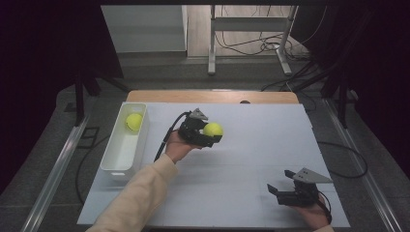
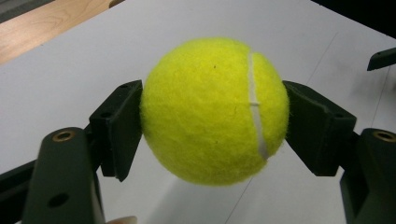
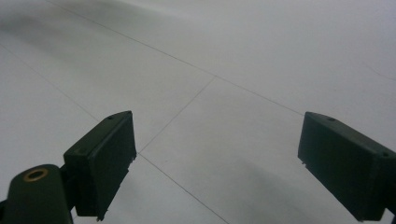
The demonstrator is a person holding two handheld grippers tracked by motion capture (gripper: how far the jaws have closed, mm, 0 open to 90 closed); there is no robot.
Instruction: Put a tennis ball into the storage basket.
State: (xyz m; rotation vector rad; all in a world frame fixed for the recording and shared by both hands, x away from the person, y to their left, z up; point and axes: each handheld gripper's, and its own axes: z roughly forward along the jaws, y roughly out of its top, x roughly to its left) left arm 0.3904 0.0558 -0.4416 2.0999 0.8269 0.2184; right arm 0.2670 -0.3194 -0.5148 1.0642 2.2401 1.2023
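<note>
My left tool [image 1: 209,131] is clenched on a tennis ball [image 1: 213,129], lifted off the table [image 1: 251,145] a little left of its middle, nearer the far edge. Left gripper view: both pads press the ball's [image 2: 212,112] flanks about at its widest line, white seam toward the right pad, table shadow below, so the ball hangs free.

My right tool [image 1: 290,189] rests near the table's near right corner, released, jaws wide with nothing but bare table between them [image 3: 215,154].

A white bin [image 1: 118,162] lies along the left edge, with a second ball [image 1: 134,121] at its far end.

Judged step: carry the held ball left and drop it in the bin.

Notes for doing it well:
- keep the squeeze steady; felt grips well but a round ball can squirt out if the pads slip off the widest line
- clear the bin's near wall before lowering
- aim for the open near part, away from the second ball
- release low, to avoid a bounce out
</note>
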